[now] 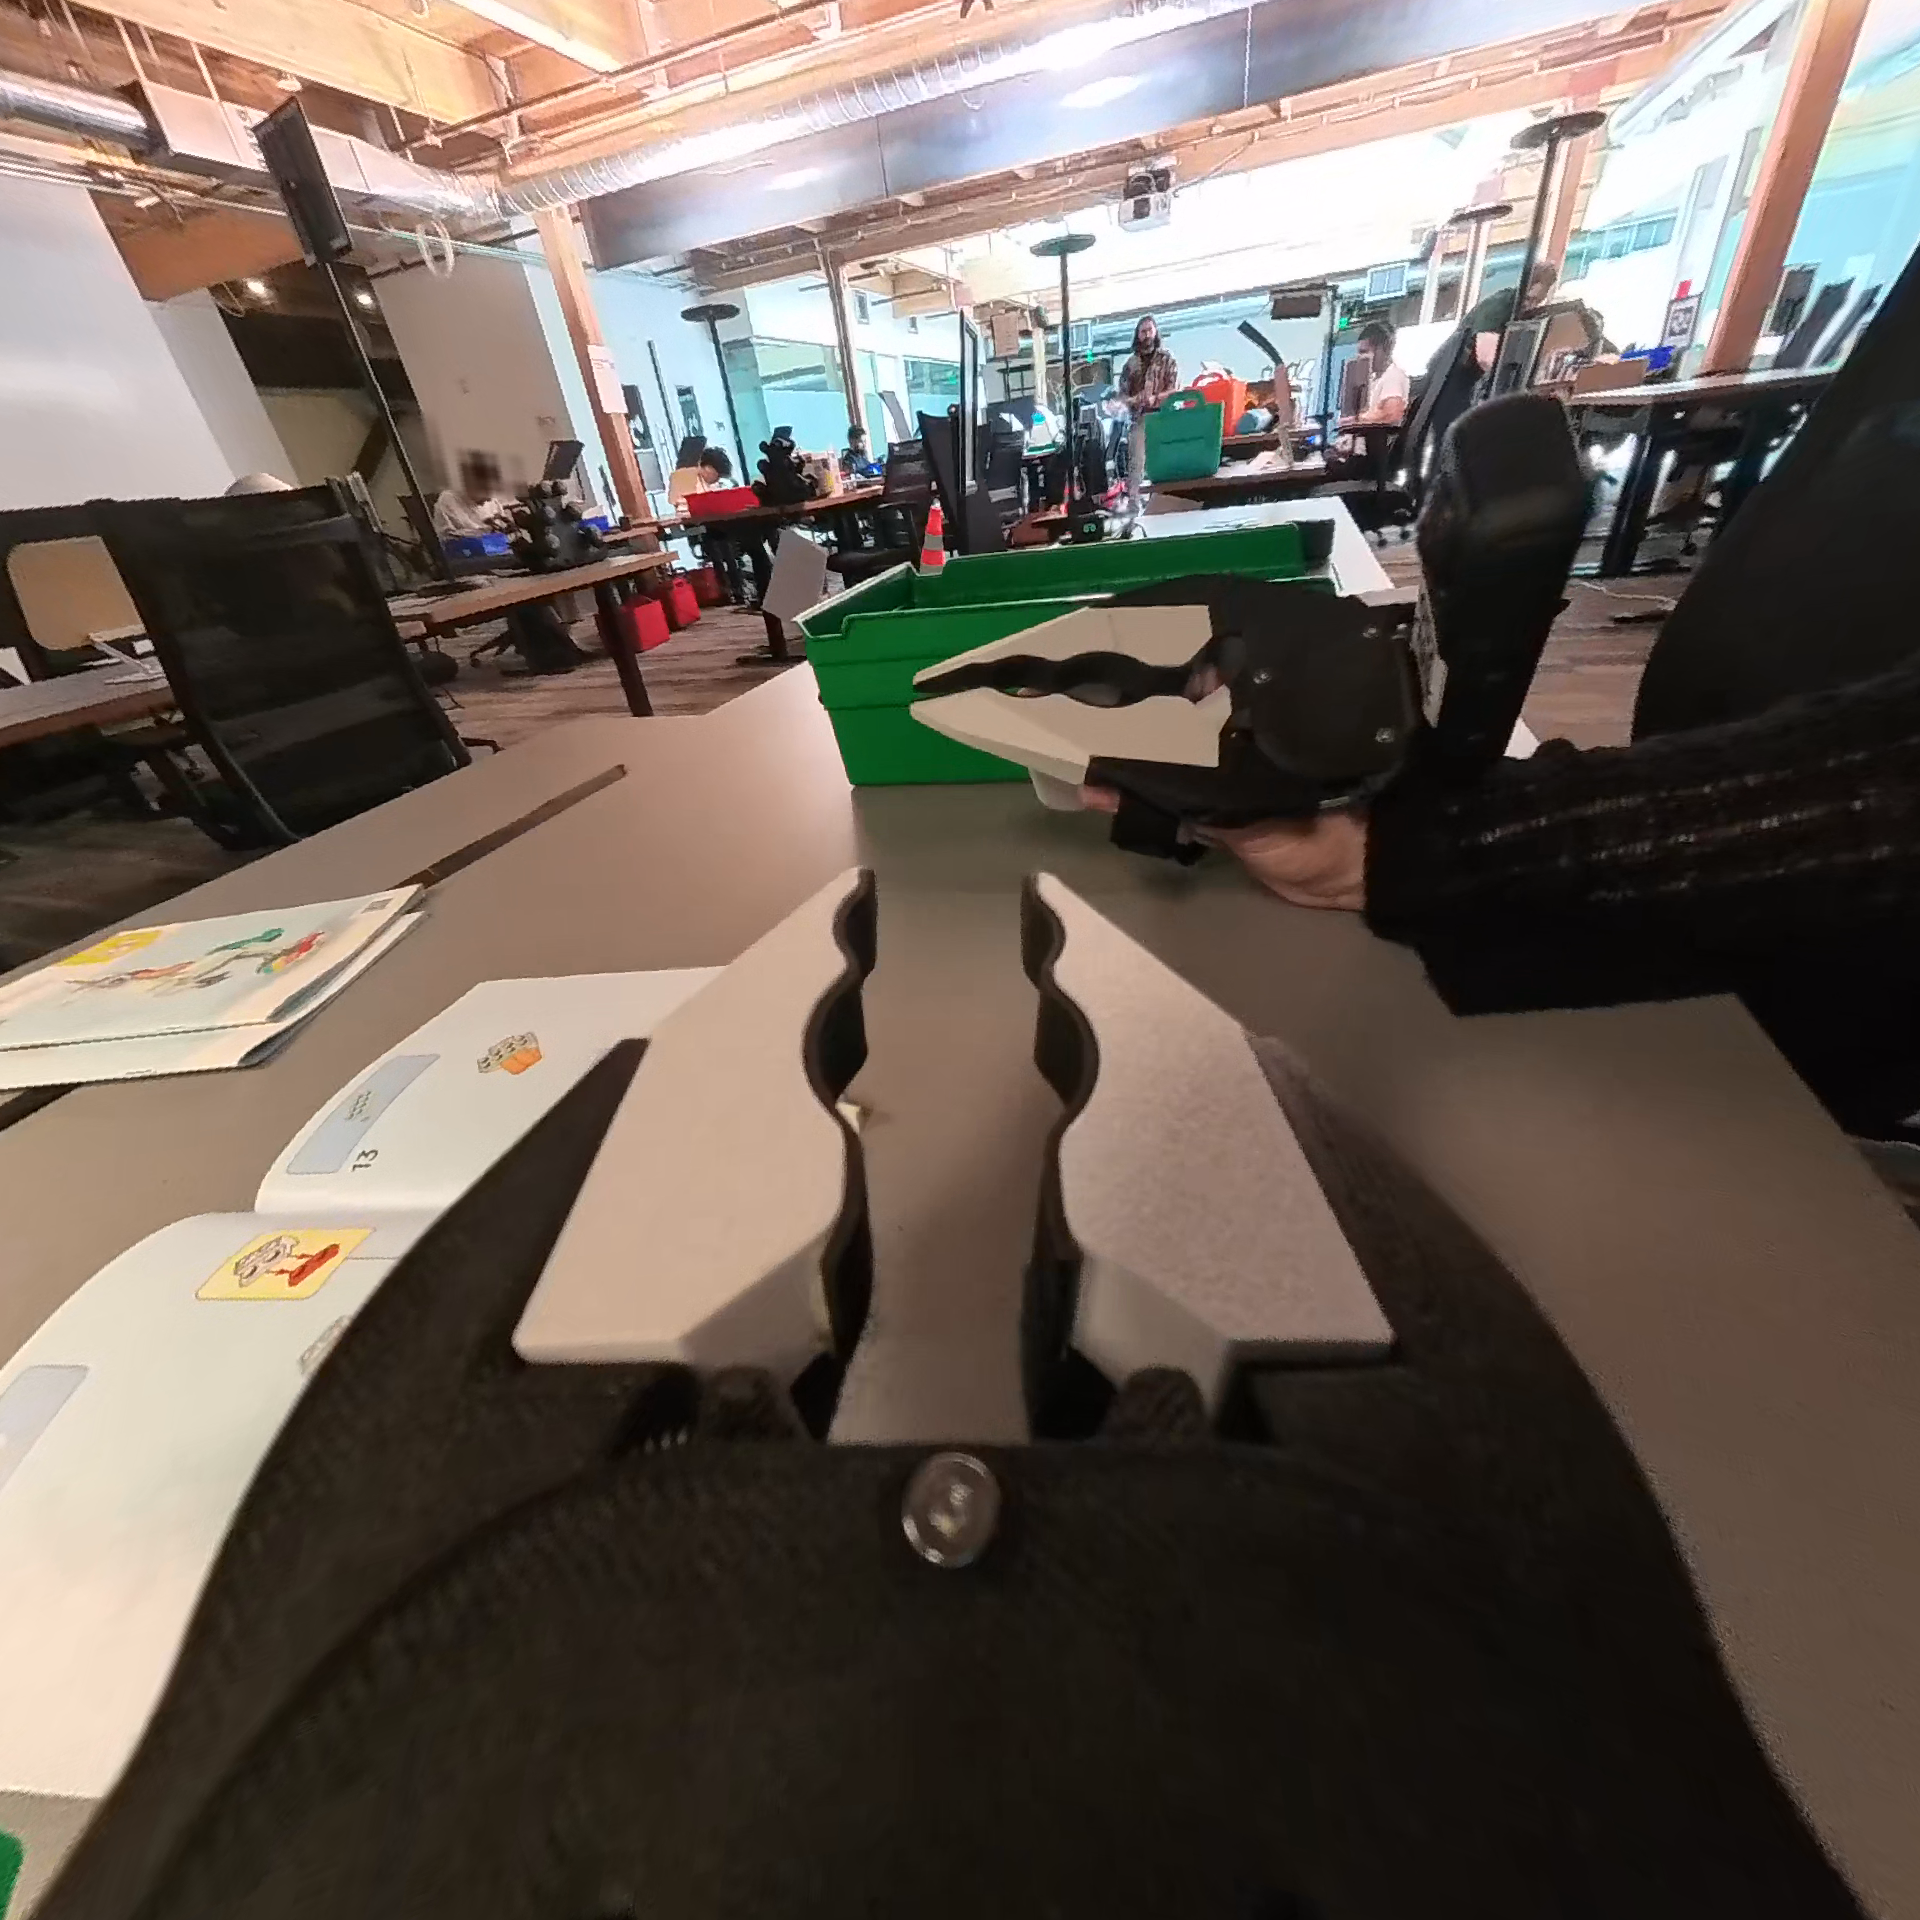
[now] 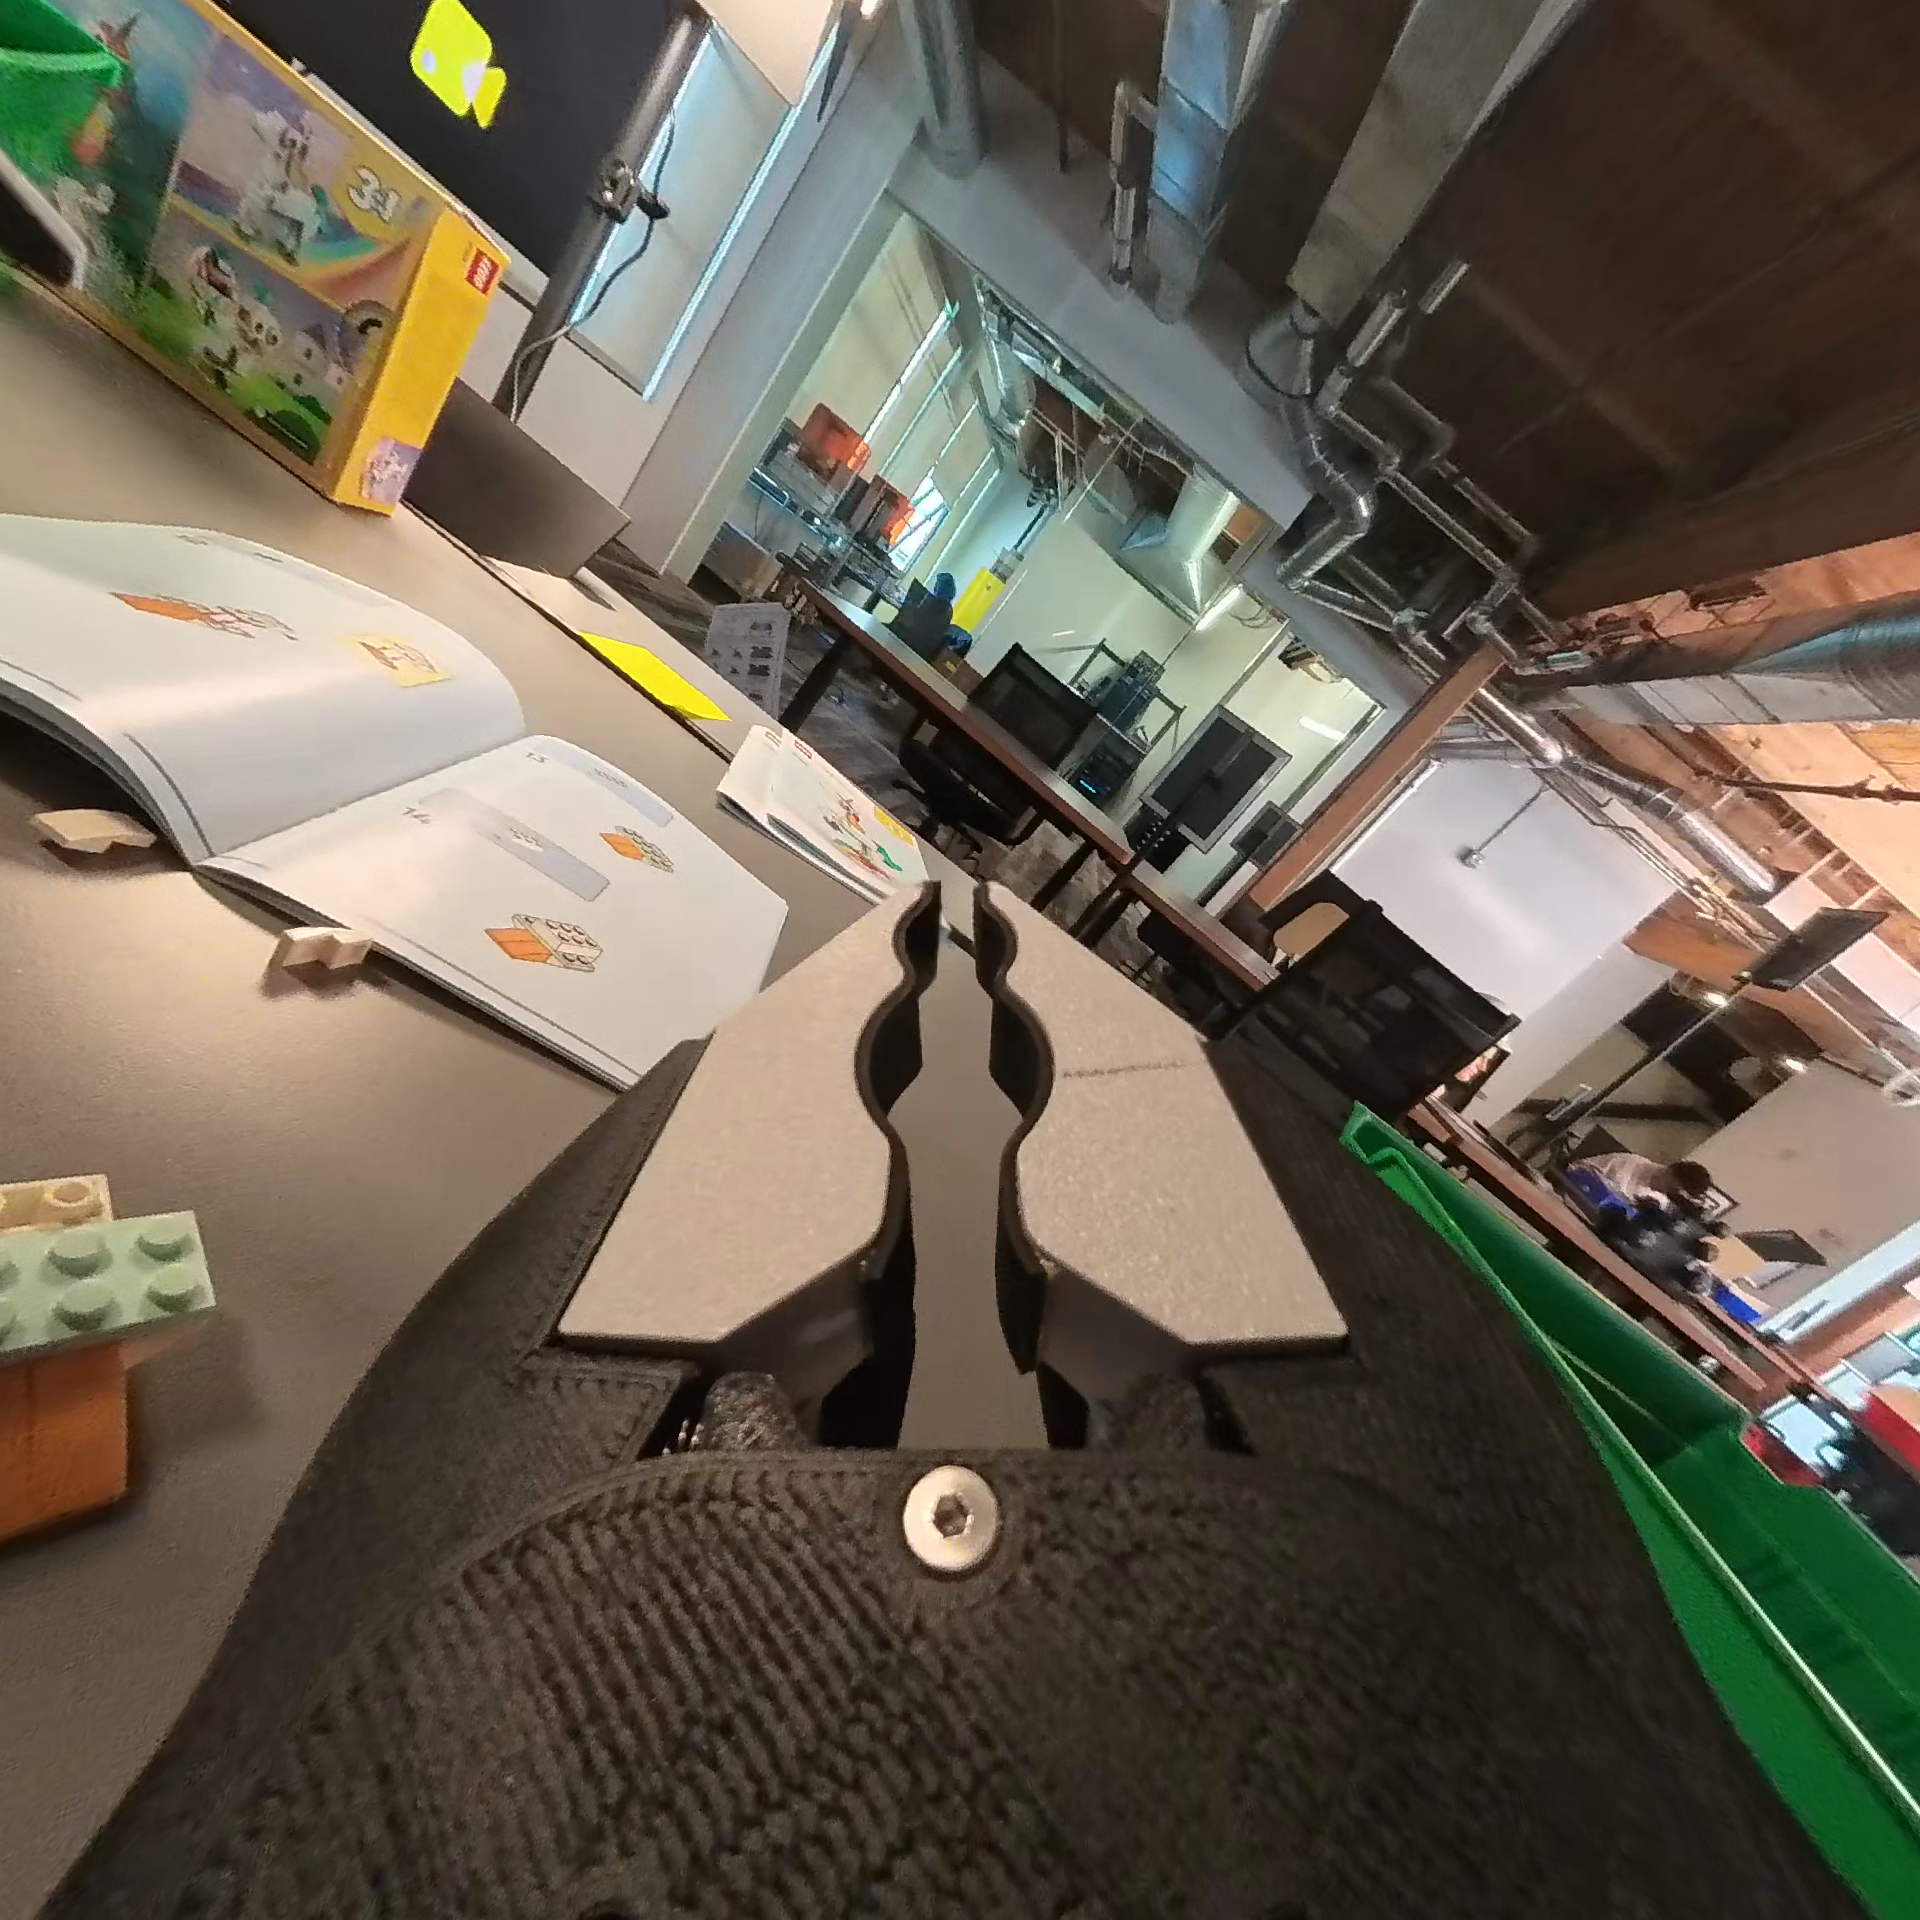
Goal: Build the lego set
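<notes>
The left claw (image 1: 948, 914) hovers low over the grey counter (image 1: 675, 831) with its fingers moderately apart and nothing between them. The right claw (image 2: 958, 902) is tilted on its side just beside the green bin (image 2: 1621, 1455), with only a narrow gap between its tips, also empty. The task's pieces lie to the left of the right claw: a small assembly with a pale green plate (image 2: 99, 1288) on an orange brick (image 2: 57, 1434), cut off by the frame edge, and two loose cream pieces (image 2: 320, 948) at the edge of the open instruction booklet (image 2: 499, 883). In my judgement the right claw is nearer to the assembly. The bin's contents are hidden in both views. The yellow set box (image 2: 312, 281) stands farther back.
</notes>
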### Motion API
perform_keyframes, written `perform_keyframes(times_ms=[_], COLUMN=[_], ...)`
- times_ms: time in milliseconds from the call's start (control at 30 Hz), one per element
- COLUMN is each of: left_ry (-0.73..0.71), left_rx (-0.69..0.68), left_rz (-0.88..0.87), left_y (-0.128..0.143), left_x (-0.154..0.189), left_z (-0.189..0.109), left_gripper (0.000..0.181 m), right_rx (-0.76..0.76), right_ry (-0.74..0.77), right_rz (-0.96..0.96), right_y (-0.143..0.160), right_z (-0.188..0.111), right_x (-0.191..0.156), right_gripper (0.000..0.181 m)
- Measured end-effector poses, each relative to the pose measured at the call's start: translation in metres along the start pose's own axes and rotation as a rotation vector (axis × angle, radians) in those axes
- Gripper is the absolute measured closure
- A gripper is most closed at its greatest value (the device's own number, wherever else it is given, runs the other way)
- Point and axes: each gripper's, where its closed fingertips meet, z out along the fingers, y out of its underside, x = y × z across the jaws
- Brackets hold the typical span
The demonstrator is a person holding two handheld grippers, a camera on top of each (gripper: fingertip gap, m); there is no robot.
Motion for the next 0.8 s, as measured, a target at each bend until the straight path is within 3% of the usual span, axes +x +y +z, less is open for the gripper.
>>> perform_keyframes(times_ms=[433, 700, 800], left_ry=[-0.143, -0.212, -0.29], left_rx=[0.014, 0.167, 0.138], left_rz=[0.049, -0.146, -0.206], left_y=[-0.003, -0.079, -0.102], left_x=[-0.019, -0.005, -0.02], left_z=[-0.004, -0.047, -0.077], left_gripper=[0.152, 0.152, 0.15], right_rx=[0.033, 0.062, 0.07], right_ry=[-0.001, -0.002, -0.01], right_rz=[0.098, 0.138, 0.153], right_y=[0.0, -0.005, -0.006], right_z=[-0.002, -0.007, -0.008], right_x=[0.008, 0.011, 0.01], right_gripper=[0.179, 0.179, 0.179])
